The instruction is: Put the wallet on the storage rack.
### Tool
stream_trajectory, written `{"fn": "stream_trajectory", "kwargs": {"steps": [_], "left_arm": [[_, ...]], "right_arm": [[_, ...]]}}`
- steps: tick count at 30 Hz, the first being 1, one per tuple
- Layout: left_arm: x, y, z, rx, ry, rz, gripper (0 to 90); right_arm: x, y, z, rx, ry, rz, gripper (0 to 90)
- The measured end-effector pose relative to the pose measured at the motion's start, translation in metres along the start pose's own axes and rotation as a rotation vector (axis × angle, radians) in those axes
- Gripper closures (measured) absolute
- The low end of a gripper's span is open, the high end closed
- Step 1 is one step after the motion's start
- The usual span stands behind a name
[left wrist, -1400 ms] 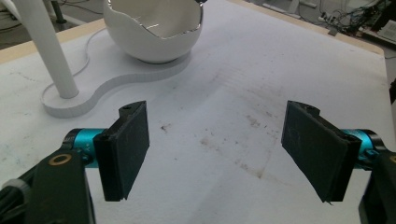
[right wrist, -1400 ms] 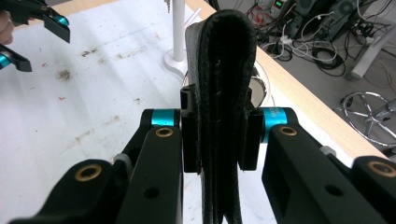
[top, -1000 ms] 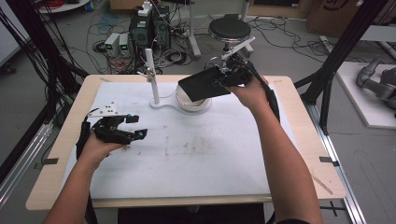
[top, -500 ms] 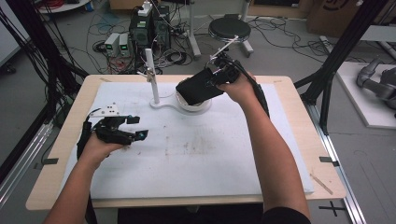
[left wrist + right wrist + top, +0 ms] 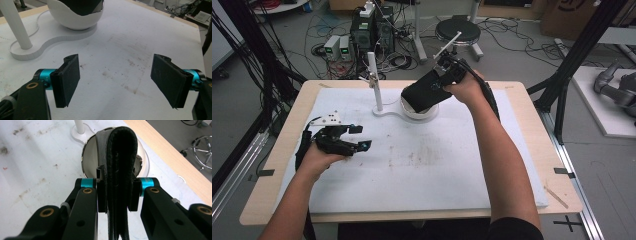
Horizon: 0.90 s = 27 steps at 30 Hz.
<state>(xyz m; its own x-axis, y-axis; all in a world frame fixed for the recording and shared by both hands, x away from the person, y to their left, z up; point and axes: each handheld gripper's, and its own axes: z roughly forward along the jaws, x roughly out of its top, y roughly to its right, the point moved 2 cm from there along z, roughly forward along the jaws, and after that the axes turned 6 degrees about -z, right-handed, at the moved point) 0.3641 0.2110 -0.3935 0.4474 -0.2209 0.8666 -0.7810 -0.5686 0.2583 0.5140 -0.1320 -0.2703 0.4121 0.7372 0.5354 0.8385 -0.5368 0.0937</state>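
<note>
Your right hand-held gripper is at the far side of the desk, jaws clamped on a black leather wallet, folded; in the right gripper view the pads pinch it from both sides w/ the folded edge pointing away from you. Wallet hangs tilted over the white bowl, lower end at or inside the rim — can't tell if it touches. Bowl sits on a white stand base w/ an upright white post beside it. Your left hand-held gripper rests low over the white mat at the left, well apart from the bowl, jaws wide open, nothing btwn the pads. Mat has brownish smudges near the middle.
</note>
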Motion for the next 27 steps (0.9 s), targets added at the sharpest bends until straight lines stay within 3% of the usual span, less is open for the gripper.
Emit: {"fn": "stream_trajectory", "kwargs": {"steps": [8,14,17,19,21,27], "left_arm": [[0.000,0.000,0.001,-0.004,-0.007,0.003,23.5],[0.000,0.000,0.002,-0.004,-0.008,0.009,23.5],[-0.001,0.001,0.003,-0.006,-0.011,0.009,23.5],[-0.001,0.001,0.003,-0.009,-0.016,0.010,23.5],[-0.001,0.001,0.003,-0.018,-0.026,0.009,23.5],[-0.002,0.001,0.004,-0.019,-0.025,0.009,23.5]], "right_arm": [[0.011,-0.001,-0.001,-0.022,-0.053,-0.024,76.1],[0.018,0.003,0.015,-0.023,-0.084,-0.026,75.2],[0.018,0.005,0.021,-0.019,-0.020,0.001,70.2],[0.016,0.008,0.026,-0.053,-0.022,0.008,61.6],[0.014,0.010,0.026,-0.070,-0.022,0.010,60.6],[0.012,0.018,0.001,-0.155,0.087,0.037,53.4]]}}
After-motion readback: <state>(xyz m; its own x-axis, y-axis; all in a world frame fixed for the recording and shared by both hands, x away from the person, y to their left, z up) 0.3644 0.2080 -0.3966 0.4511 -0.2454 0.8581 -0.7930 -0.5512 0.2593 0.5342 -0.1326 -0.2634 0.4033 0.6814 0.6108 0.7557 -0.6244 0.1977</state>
